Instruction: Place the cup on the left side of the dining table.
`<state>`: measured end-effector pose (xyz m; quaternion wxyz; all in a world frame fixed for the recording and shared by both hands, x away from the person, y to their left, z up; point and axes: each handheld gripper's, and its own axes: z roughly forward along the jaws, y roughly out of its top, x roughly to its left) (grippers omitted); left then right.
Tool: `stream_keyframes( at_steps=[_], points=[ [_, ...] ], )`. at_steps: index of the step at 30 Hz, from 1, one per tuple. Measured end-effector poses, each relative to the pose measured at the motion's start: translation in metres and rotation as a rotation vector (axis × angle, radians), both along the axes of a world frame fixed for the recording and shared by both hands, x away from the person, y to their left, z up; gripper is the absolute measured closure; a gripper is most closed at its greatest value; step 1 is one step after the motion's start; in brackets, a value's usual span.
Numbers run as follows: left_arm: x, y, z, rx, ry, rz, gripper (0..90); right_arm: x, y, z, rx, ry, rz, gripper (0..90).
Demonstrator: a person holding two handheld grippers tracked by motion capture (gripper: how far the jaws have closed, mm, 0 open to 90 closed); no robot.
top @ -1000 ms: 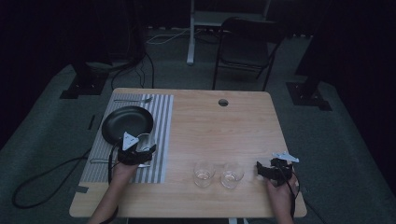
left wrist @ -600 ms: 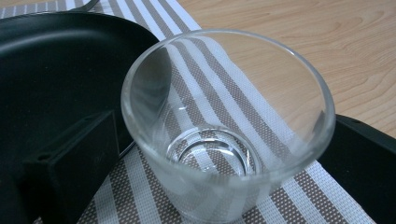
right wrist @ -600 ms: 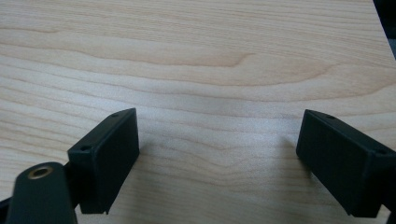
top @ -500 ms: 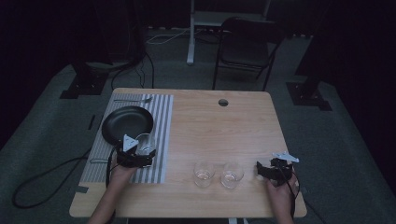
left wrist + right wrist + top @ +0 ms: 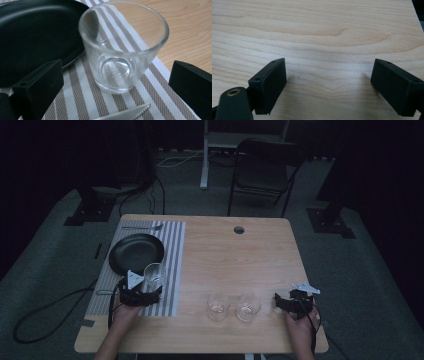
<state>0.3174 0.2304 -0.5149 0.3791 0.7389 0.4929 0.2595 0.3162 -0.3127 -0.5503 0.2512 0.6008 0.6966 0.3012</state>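
Change: left gripper is backing off toward the person compared with a second ago; the glass is now standing clear ahead of the jaws instead of between them. Right side looks unchanged.
Left gripper: jaws are spread wide and holding nothing; in the left gripper view the glass is sitting upright between and just beyond the two tips, not touching either.
Glass position: resting on the striped placemat, just beside the rim of the black plate, apparently not touching it.
Right gripper: right gripper is lying low on bare table, jaws parted, nothing between them, near the closer of two other glasses and.
Doing the step well: probably a release and retreat. Judging by the spacing, keep pulling straight back along the jaw axis with the jaws wide, so neither tip is clipping the glass or nudging it into the plate.
Watch: knife tip is lying just under the jaw line; lift slightly before swinging sideways.
Hard to read: high view is dim, so the glass-to-plate gap is uncertain. Fork at the mat's far edge is barely resolving. Knife is cut off at the frame bottom.
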Motion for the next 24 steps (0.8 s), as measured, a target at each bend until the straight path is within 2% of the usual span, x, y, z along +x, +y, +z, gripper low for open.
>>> stream_keyframes(
  at_steps=[6, 24],
  points=[
    [-0.01, 0.006, -0.004, 0.019, 0.029, -0.003, 0.2, 0.0, 0.0, 0.0, 0.002, 0.0, -0.002, 12.8],
    [-0.032, 0.035, -0.014, 0.023, 0.078, 0.089, 0.2, 0.0, 0.0, 0.0, 0.001, 0.0, -0.001, 12.8]
  ],
)
